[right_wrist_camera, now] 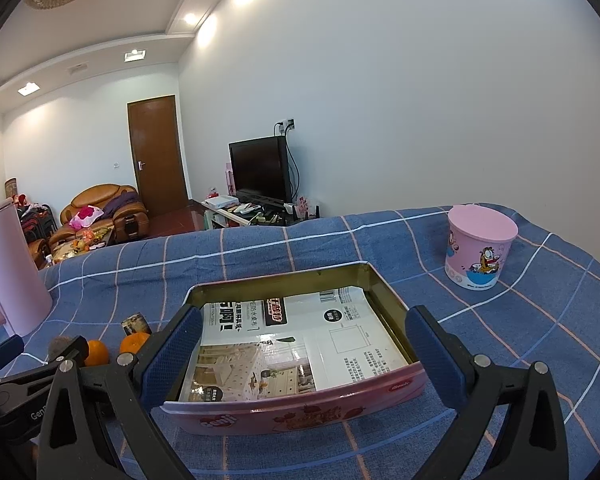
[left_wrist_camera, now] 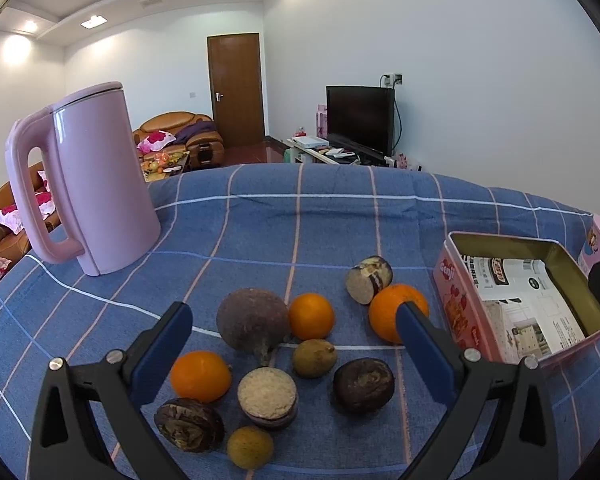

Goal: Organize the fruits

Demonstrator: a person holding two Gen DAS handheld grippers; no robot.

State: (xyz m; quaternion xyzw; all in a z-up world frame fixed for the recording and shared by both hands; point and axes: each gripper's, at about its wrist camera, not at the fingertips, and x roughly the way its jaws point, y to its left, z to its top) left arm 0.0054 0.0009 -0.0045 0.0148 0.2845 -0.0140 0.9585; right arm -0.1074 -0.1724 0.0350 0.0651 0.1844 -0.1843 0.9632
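In the left wrist view, several fruits lie on the blue checked cloth: three oranges (left_wrist_camera: 311, 315), a large dark purple fruit (left_wrist_camera: 253, 321), dark passion fruits (left_wrist_camera: 363, 385), two cut halves (left_wrist_camera: 267, 397) and small yellow-green fruits (left_wrist_camera: 314, 358). My left gripper (left_wrist_camera: 296, 330) is open and empty, hovering over the pile. A pink tin (left_wrist_camera: 456, 300) lined with printed paper stands to the right. In the right wrist view my right gripper (right_wrist_camera: 304, 338) is open and empty, straddling the tin's (right_wrist_camera: 292, 410) front wall. Two oranges (right_wrist_camera: 134, 342) show at the left.
A pink kettle (left_wrist_camera: 92, 184) stands at the back left of the cloth. A pink cartoon tub (right_wrist_camera: 480, 246) with a lid stands behind and right of the tin. The table's far edge (left_wrist_camera: 300, 168) runs behind, with the living room beyond.
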